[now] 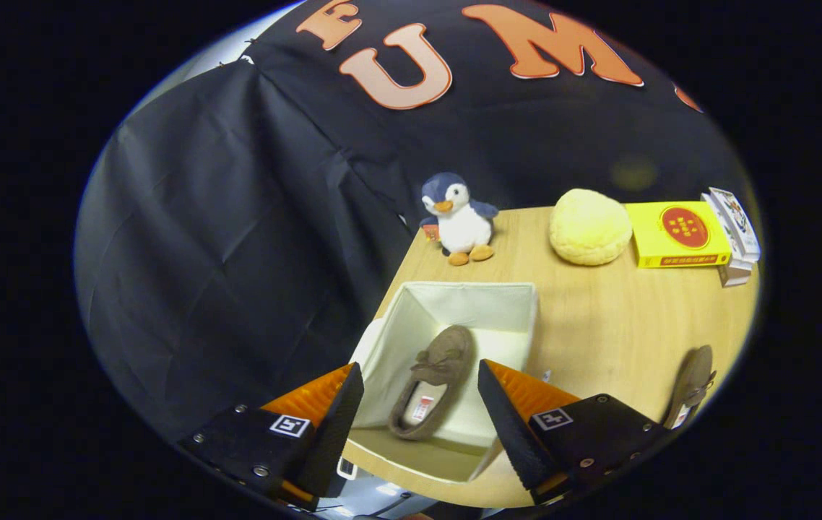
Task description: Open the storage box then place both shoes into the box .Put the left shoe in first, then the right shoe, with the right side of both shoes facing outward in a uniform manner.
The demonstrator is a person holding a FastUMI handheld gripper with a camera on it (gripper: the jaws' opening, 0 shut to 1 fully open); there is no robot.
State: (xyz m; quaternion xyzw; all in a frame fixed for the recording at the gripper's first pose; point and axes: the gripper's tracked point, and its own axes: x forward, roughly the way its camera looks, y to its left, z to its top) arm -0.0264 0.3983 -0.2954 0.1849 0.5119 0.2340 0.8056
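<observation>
The gripper (420,404) hangs with fingers spread and empty above the open box (505,307), where one shoe (434,379) lies inside. The second shoe (693,393) waits on the table (613,332), right of the box; grabbed carelessly, it could end up facing the wrong way.

Storage box (519,307): top open, one brown slipper (434,379) along its left side, right half free. Counter (599,325) bare between box and second slipper (693,386).
</observation>
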